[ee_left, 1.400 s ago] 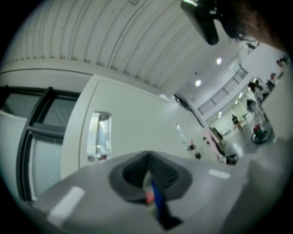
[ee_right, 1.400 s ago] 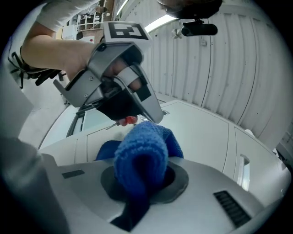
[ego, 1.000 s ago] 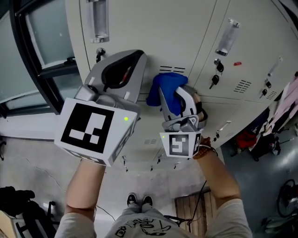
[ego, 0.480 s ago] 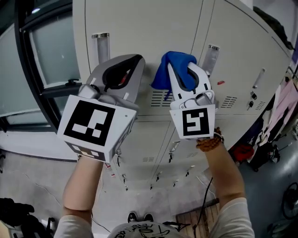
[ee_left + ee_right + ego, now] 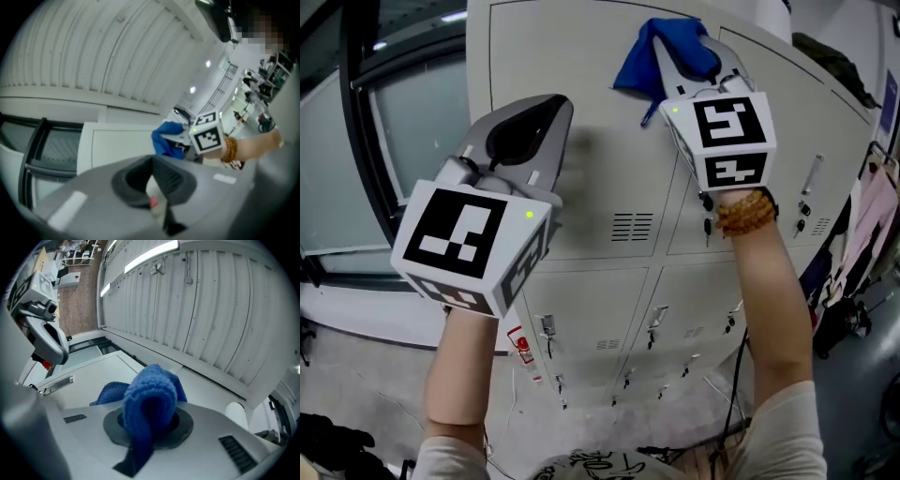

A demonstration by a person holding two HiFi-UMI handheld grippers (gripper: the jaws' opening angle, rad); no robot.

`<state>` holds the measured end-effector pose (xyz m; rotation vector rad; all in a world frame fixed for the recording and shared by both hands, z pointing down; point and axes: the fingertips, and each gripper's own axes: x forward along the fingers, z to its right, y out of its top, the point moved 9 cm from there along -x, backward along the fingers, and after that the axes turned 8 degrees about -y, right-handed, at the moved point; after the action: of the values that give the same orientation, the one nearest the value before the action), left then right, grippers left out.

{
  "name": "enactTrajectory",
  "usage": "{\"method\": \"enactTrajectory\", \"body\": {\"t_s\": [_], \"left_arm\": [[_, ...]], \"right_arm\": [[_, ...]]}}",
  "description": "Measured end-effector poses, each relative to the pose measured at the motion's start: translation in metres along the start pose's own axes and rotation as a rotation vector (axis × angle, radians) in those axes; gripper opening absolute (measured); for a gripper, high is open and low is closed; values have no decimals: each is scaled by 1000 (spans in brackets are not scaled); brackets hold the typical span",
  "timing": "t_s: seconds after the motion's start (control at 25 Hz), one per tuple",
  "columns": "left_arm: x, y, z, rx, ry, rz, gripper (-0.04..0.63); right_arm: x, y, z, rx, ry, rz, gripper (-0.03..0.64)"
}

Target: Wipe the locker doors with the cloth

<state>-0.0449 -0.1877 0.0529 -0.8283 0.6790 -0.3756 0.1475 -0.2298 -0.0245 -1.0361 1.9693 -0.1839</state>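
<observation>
A bank of pale grey locker doors (image 5: 581, 66) fills the head view. My right gripper (image 5: 686, 39) is raised high, shut on a blue cloth (image 5: 649, 54) that lies against the top of the upper doors, near the seam between two of them. In the right gripper view the cloth (image 5: 151, 397) bulges out from between the jaws above the locker's top edge (image 5: 101, 371). My left gripper (image 5: 546, 111) hovers in front of the upper left door, jaws together and holding nothing. In the left gripper view the cloth (image 5: 165, 138) and the door (image 5: 119, 145) lie ahead.
A dark-framed window (image 5: 389, 141) borders the lockers on the left. Lower doors carry keys and handles (image 5: 654, 323), and a red tag (image 5: 518, 345) hangs there. Clothes (image 5: 862, 220) hang at the right. A ribbed ceiling (image 5: 197, 305) is close above the lockers.
My right gripper has carried the cloth upward from the vent slots to the top of the upper doors. The left gripper rose as well, and the view tilted up.
</observation>
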Motion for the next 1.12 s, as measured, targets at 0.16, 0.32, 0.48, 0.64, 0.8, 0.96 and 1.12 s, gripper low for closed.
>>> {"method": "enactTrajectory", "body": {"t_s": [0.16,0.32,0.48,0.64,0.8,0.96,1.12], "left_arm": [[-10,3,-8,2,23,-2,3],[-20,-2,-14,4,42,-11,3],[-27,-15,-10,-25,46,-27,3],[-33,-35,5,-71,27,-56,3],[-50,-62,32,-120,11,-102,3],[-82,-99,67,-178,10,-168,3],[-108,-119,96,-246,33,-168,3]], "right_arm": [[16,14,11,32,-26,12,32],[13,15,4,58,-46,22,32],[-7,7,-27,53,29,0,32],[-44,-11,-71,161,168,-75,32],[-105,-20,-109,345,284,-97,32],[-165,-27,-135,532,353,-134,32],[-216,-36,-150,693,349,-194,32]]}}
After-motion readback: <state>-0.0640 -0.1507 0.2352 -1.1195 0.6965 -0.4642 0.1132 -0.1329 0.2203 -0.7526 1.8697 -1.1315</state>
